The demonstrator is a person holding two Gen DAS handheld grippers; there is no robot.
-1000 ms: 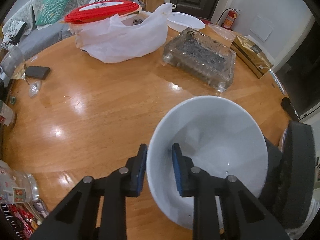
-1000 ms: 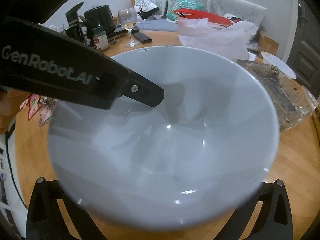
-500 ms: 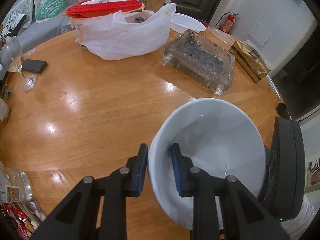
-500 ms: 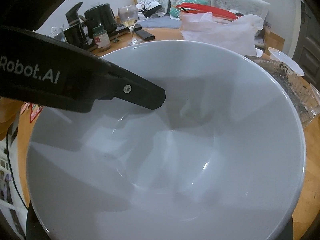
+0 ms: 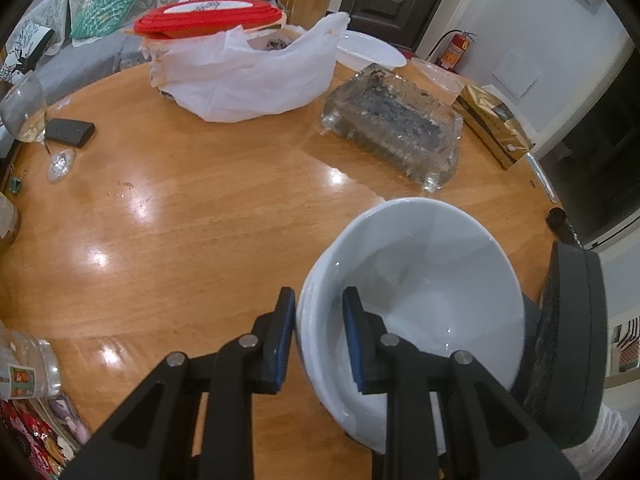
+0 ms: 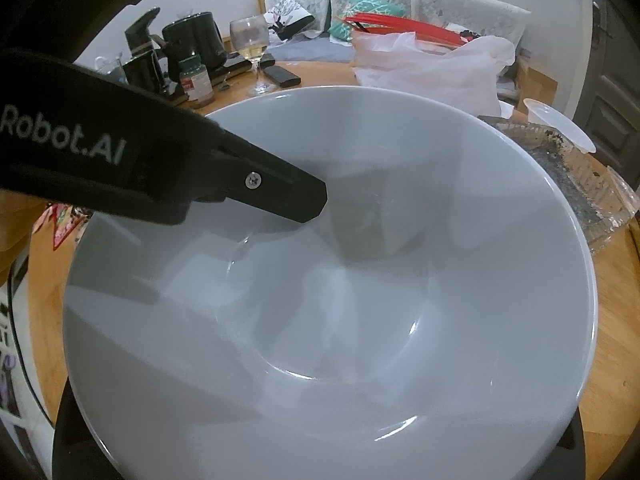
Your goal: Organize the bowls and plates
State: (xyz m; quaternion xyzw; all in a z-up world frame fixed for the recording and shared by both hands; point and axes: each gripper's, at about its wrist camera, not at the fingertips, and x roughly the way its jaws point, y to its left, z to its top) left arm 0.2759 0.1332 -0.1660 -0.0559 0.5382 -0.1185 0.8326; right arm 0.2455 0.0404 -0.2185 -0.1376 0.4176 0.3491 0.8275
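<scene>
Left wrist, change: the white bowl [image 5: 420, 280] now shows a second rim beneath it, so it looks nested in another bowl; stacking seems nearly done.
Left gripper [image 5: 320, 332]: clamped on the bowl's near wall.
Right wrist, bowl: empty, filling the view above the wooden table [image 6: 616, 300].
Right gripper: its grip can't be told.

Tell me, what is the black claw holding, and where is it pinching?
The left gripper holds the white bowl by its near rim, one finger inside and one outside.
</scene>
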